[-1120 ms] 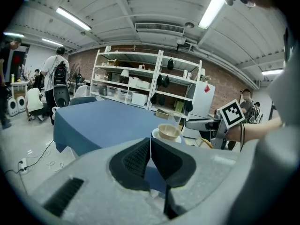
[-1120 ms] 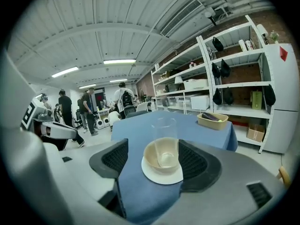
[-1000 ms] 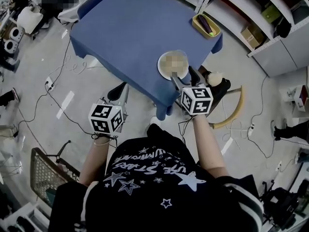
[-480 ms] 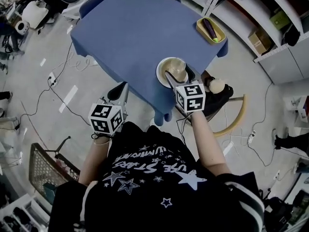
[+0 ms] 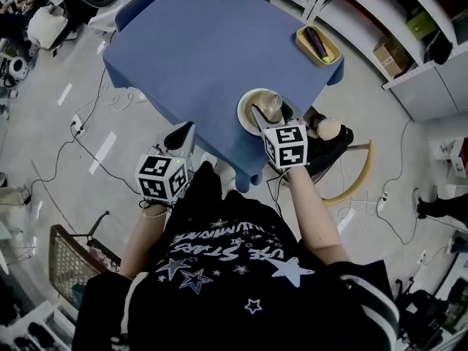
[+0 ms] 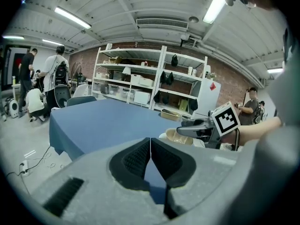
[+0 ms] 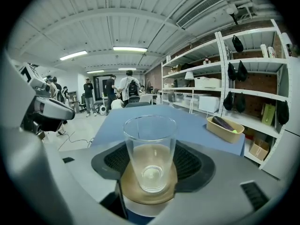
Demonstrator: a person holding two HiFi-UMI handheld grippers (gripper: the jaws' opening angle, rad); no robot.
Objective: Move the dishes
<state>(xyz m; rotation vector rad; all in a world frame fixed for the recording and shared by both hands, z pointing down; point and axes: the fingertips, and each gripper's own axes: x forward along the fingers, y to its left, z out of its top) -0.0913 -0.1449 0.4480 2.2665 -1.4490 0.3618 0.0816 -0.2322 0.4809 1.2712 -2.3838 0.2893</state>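
Left gripper [image 6: 150, 149]: jaws pressed together, empty
Right gripper [image 5: 269, 117]: jaws spread around the drinking glass [image 7: 150, 149]
Drinking glass: set upright on the plate [image 5: 244, 112] at the blue table's [image 5: 197, 50] near edge

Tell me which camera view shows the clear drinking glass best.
The right gripper view: the clear drinking glass stands upright on a tan round plate, close, rim to base visible. The head view shows it small, from above. The left gripper view shows only the plate's edge; the glass cannot be made out.
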